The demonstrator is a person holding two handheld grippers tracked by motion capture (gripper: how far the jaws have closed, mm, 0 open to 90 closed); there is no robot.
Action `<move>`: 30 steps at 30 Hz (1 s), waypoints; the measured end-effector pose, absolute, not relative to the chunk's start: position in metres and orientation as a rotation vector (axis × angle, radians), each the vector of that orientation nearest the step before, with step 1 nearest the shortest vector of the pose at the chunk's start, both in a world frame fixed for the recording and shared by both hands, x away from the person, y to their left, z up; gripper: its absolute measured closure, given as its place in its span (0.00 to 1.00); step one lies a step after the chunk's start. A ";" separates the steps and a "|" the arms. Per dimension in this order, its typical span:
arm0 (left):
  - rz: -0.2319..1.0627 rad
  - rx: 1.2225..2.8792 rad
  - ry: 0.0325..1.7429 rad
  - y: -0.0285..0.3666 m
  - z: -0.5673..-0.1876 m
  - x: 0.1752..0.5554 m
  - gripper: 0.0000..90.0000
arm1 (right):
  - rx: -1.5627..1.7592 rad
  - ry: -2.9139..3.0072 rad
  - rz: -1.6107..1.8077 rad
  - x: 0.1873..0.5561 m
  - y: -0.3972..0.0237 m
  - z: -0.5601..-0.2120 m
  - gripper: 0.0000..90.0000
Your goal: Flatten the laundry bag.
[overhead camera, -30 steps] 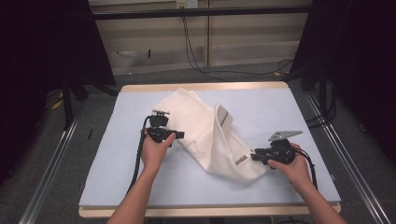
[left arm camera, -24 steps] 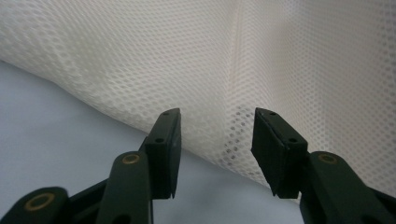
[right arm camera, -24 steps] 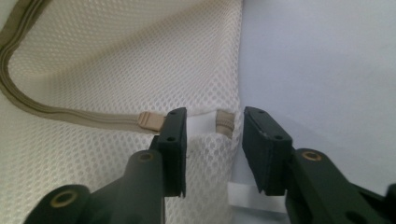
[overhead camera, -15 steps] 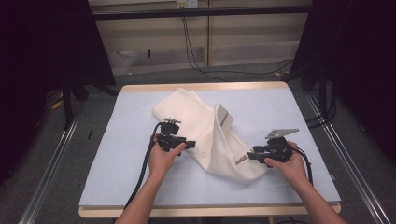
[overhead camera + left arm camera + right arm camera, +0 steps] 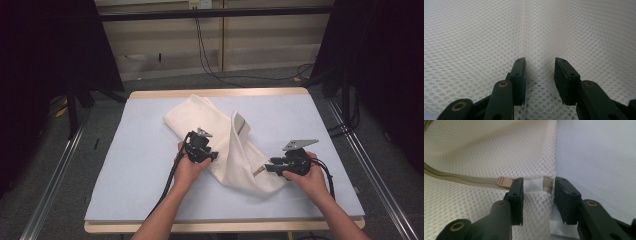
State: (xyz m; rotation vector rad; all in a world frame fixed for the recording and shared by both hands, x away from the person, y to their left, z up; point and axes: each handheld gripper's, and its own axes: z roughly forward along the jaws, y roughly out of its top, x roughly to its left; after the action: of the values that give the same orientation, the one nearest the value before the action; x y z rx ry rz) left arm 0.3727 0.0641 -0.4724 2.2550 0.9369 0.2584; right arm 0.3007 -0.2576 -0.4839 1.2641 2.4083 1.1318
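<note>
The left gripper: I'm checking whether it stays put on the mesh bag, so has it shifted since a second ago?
Yes. In the high view the left gripper has slid rightward and nearer the table's front edge, across the white mesh bag.

The mesh laundry bag (image 5: 225, 140) lies on the desk (image 5: 125, 165), running from the far middle toward the near right. The left hand-held gripper (image 5: 216, 156) is at its left edge; the right hand-held gripper (image 5: 264, 169) is at its near right corner, beside the zipper (image 5: 461, 179)
</note>
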 end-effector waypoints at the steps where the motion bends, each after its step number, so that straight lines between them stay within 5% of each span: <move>1: 0.274 2.263 0.934 0.063 -0.471 0.372 0.82 | 1.267 2.406 1.131 0.301 -0.258 -0.484 0.68; 6: 0.261 2.273 0.915 0.068 -0.464 0.368 0.97 | 1.299 2.372 1.140 0.299 -0.258 -0.485 0.71; 30: 0.153 2.128 0.935 0.146 -0.474 0.331 0.98 | 1.296 2.349 1.101 0.294 -0.254 -0.485 0.72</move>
State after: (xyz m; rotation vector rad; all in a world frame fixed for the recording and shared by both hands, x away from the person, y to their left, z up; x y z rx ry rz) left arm 0.3307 0.1458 -0.4738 2.1276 0.9350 0.1526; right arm 0.2945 -0.2538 -0.4846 1.2959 2.3490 1.1006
